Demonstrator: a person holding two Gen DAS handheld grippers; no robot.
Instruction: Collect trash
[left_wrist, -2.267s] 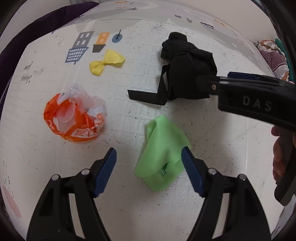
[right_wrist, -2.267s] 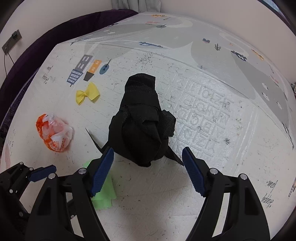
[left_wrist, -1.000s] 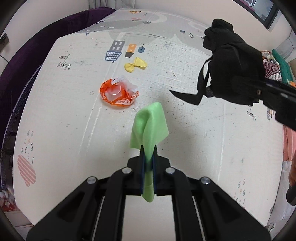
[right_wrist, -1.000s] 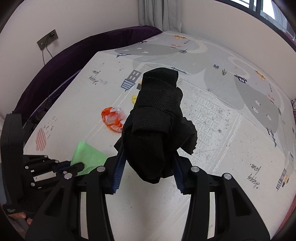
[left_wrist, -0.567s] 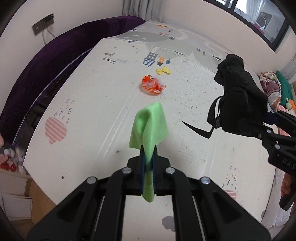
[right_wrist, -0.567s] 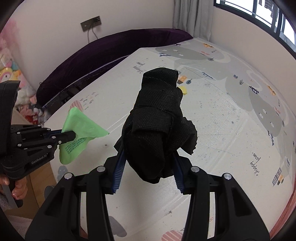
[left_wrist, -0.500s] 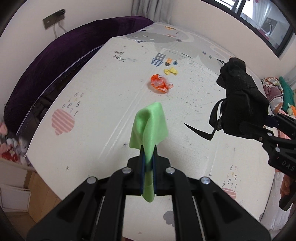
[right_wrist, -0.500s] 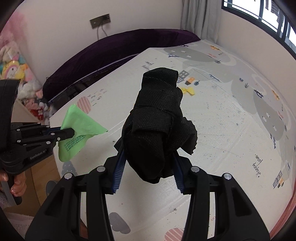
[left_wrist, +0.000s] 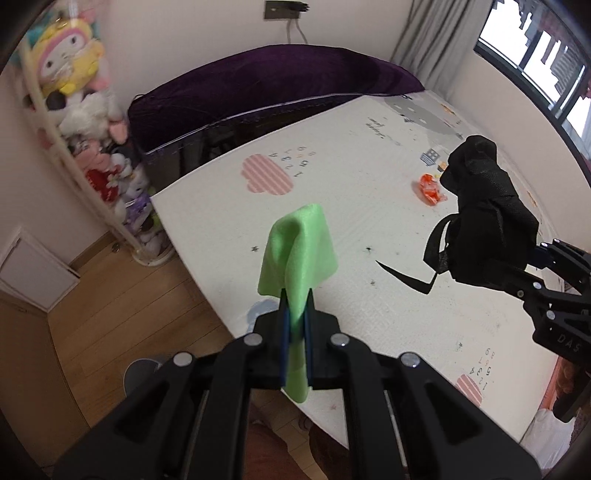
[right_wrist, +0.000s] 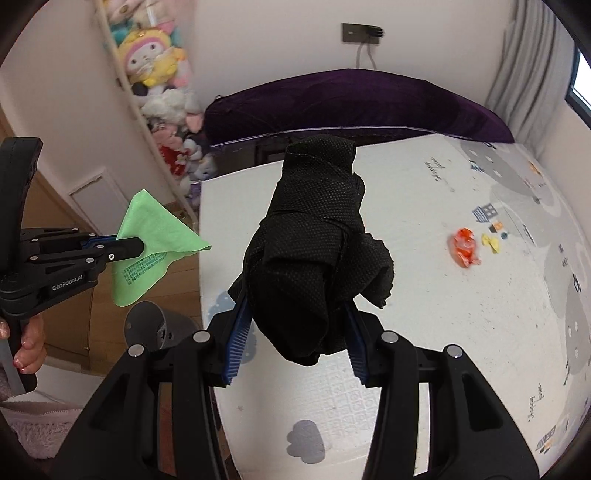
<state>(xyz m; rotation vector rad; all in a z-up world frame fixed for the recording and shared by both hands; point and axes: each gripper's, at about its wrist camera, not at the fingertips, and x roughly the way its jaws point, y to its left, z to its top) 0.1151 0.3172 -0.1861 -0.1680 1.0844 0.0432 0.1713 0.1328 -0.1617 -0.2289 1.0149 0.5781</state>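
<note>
My left gripper (left_wrist: 295, 317) is shut on a green cloth (left_wrist: 297, 251) and holds it in the air over the near edge of the play mat (left_wrist: 332, 155); the cloth also shows in the right wrist view (right_wrist: 151, 236). My right gripper (right_wrist: 295, 339) is shut on a crumpled black fabric bag (right_wrist: 314, 251), also lifted; the bag shows at the right of the left wrist view (left_wrist: 484, 218). An orange plastic wrapper (right_wrist: 463, 247) and a small yellow bow (right_wrist: 491, 243) lie on the mat far off.
A grey bin (right_wrist: 155, 325) stands on the wooden floor (left_wrist: 110, 295) beside the mat's edge, below the green cloth. A rack of plush toys (left_wrist: 96, 147) stands at the left. A purple cushion (left_wrist: 273, 81) borders the mat's far side.
Both grippers have swung left, away from the mat's middle toward its edge, carrying the green cloth and the black bag. The floor, plush toys and grey bin have come into view.
</note>
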